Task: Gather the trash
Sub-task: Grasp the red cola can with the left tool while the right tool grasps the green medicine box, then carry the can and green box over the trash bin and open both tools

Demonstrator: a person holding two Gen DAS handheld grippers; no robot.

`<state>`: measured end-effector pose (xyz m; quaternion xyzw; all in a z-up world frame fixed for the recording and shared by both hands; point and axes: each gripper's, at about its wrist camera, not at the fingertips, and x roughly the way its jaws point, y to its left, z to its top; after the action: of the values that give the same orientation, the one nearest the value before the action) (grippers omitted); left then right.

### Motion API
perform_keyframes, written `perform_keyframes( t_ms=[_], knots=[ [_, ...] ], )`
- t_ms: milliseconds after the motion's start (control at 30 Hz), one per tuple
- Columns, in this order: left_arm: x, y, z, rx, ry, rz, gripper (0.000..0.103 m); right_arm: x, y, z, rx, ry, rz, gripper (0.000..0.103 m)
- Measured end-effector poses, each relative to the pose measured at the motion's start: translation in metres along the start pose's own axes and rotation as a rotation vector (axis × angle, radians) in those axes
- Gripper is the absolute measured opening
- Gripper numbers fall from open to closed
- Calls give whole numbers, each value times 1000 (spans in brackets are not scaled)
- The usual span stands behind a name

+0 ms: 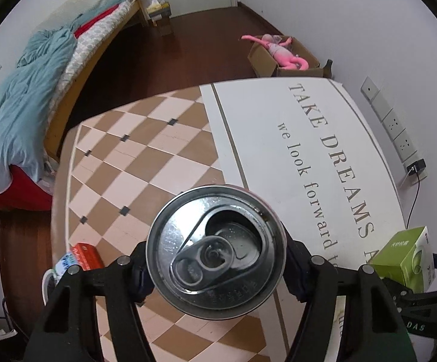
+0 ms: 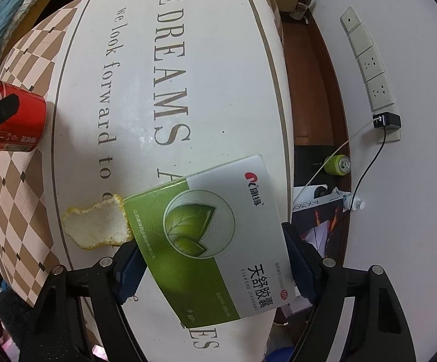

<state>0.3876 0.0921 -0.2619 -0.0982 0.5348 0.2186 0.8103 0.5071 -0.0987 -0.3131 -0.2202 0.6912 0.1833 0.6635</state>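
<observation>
An opened drink can (image 1: 215,250) stands upright on the table, seen from above, and its red side (image 2: 25,120) shows at the left of the right wrist view. My left gripper (image 1: 215,268) is shut on the can, one pad on each side. A green and white medicine box (image 2: 212,235) lies between the fingers of my right gripper (image 2: 212,256), whose pads press on its two long edges. The same box (image 1: 405,259) shows at the right edge of the left wrist view. A piece of yellow citrus peel (image 2: 98,226) lies on the table, touching the box's left corner.
The table (image 1: 278,126) has a checked half and a white lettered half. A small red packet (image 1: 87,255) lies near its left edge. On the floor are a green can (image 2: 337,164), a bottle (image 2: 304,0) and a cardboard box with a pink toy (image 1: 278,57). A bed (image 1: 52,75) stands left.
</observation>
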Motion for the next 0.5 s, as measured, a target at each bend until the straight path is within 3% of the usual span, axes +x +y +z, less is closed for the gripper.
perform_keyframes(
  t_ms=[267, 500],
  knots=[
    [-58, 25, -17, -18, -97, 0, 64, -37, 5, -17, 26, -110, 14, 81],
    [-122, 75, -39, -72, -189, 18, 64, -93, 42, -41, 12, -250, 61, 80]
  ],
)
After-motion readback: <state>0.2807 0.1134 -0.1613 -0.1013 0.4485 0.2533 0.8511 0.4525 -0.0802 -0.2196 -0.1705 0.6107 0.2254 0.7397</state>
